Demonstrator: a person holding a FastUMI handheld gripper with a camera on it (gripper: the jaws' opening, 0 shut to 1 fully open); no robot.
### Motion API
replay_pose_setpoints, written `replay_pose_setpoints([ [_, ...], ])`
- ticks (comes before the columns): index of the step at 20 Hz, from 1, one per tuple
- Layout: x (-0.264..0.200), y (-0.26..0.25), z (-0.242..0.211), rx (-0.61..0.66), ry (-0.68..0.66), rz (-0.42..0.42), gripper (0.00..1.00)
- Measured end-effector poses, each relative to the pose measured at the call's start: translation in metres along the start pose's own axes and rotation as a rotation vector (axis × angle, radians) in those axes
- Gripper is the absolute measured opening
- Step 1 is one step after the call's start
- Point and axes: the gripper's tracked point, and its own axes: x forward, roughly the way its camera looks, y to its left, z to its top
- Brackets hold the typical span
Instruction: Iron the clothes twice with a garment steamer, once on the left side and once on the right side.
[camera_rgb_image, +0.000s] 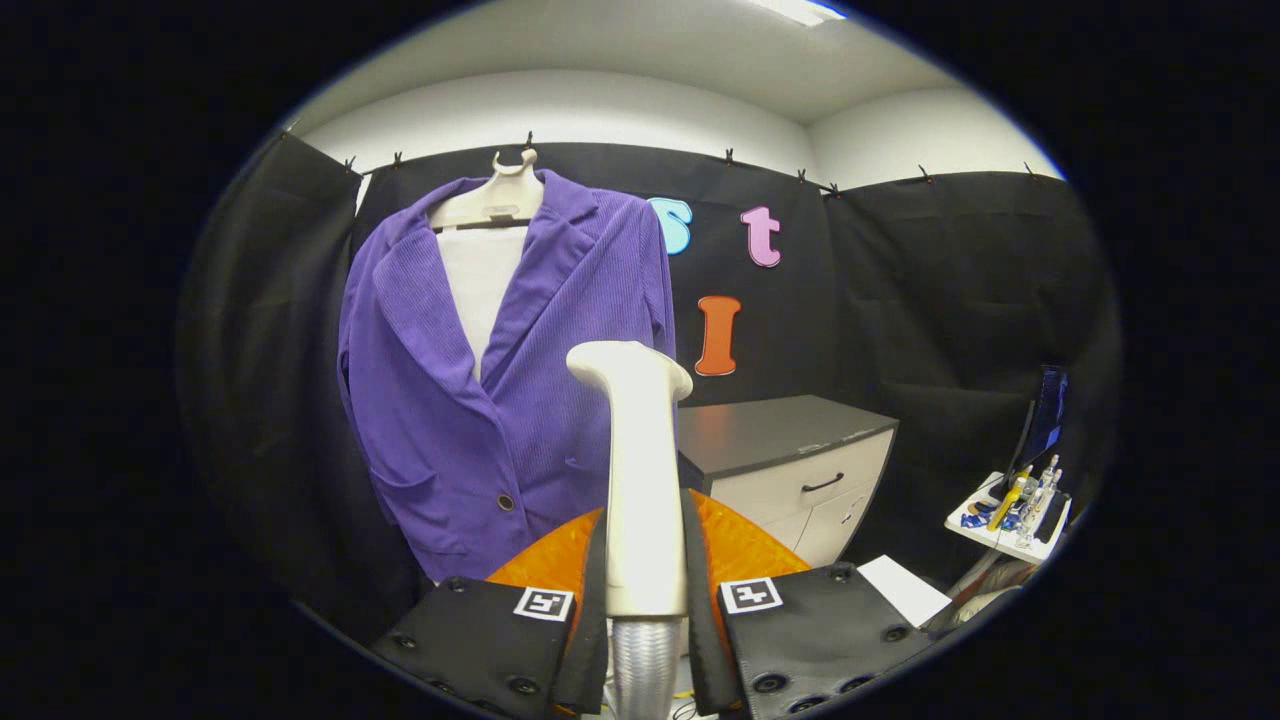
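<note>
- Steamer (640, 470) is standing upright between my fingers, my gripper (645, 590) pinching its handle from both sides.
- Its head is hanging short of the purple jacket (480, 370) on the hanger (497, 195), apparently not touching.
- I am judging both passes, left and right, still to do.

jackets: 1 purple jacket (520, 380) | hangers: 1 hanger (497, 195) | steamers: 1 garment steamer (640, 470) | cabinets: 1 cabinet (800, 460) | jacket buttons seen: 1 button (505, 502) | grippers: 1 gripper (645, 600), jaws closed on the steamer handle
</note>
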Motion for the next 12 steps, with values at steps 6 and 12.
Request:
replay_pose_setpoints([
  [6,-0.008,0.036,0.041,-0.022,-0.092,0.051,0.40],
  [12,-0.014,0.098,0.057,-0.078,-0.139,0.151,0.40],
])
